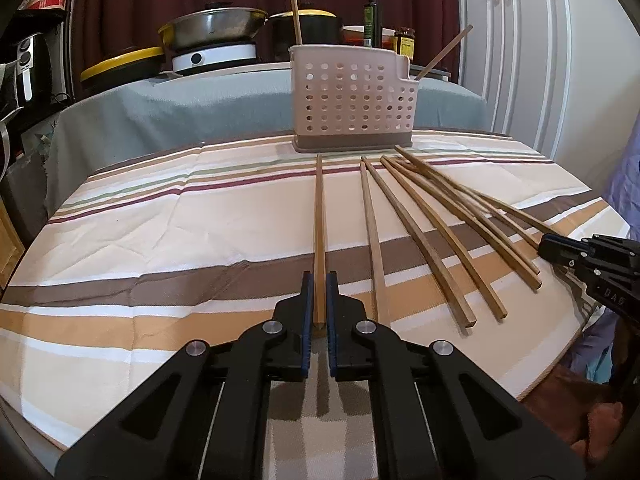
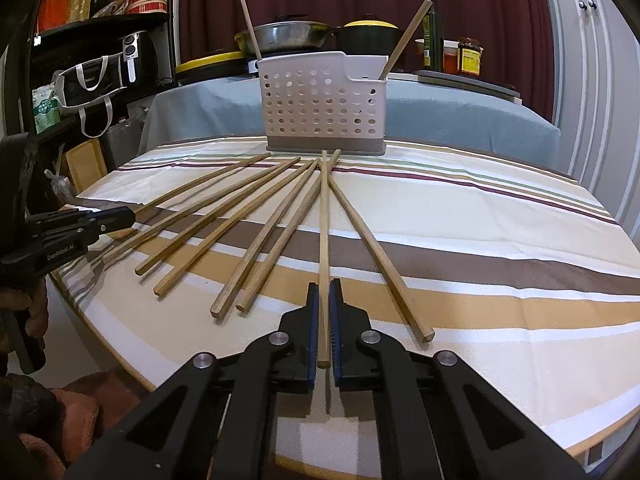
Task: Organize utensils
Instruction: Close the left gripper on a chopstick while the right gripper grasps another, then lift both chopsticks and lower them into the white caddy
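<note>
Gripping one chopstick [image 1: 319, 240] in your left gripper [image 1: 319, 312] and another [image 2: 324, 248] in your right gripper [image 2: 325, 320], you hold the thick ends so the tips point toward the basket [image 1: 352, 100] at the table's far edge.

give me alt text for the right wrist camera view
The right gripper closes on the near end of one wooden chopstick lying on a striped tablecloth. More chopsticks fan out alongside, toward a perforated utensil holder with two chopsticks standing in it. The left gripper shows at the left edge.

Eight chopsticks [image 2: 256, 236] on the cloth, two in one caddy [image 2: 324, 100]
</note>
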`<state>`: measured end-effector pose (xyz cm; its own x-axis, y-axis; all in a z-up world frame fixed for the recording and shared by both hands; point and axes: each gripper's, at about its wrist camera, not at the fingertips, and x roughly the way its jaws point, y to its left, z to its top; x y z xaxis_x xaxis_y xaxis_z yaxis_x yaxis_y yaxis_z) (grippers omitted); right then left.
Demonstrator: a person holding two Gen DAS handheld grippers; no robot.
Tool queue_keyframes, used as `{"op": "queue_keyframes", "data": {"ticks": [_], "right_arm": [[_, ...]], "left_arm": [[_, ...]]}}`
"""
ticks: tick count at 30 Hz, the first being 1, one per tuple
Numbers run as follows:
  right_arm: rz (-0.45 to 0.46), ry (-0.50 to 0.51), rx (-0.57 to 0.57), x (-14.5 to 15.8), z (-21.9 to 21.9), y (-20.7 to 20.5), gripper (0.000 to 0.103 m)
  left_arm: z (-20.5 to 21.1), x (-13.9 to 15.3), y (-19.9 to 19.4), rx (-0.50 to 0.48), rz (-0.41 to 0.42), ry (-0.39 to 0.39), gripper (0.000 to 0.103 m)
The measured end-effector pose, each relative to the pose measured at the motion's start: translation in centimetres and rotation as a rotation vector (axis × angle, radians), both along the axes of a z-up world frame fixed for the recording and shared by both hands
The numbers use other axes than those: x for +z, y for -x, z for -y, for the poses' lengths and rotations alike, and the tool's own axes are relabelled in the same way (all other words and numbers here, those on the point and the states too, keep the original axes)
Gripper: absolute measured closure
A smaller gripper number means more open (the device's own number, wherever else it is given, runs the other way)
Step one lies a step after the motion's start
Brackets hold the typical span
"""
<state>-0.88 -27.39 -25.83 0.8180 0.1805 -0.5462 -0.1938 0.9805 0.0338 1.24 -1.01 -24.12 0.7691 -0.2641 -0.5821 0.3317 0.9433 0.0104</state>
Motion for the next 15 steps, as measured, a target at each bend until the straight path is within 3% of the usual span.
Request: {"op": "queue_keyframes", "data": {"ticks": [15], "right_arm": [[0.168, 0.004, -0.045, 6.3, 0.9, 0.9, 0.097]], "left_arm": [[-0.9, 5.9, 0.9, 0.037, 0.136, 0.028, 0.097]]}}
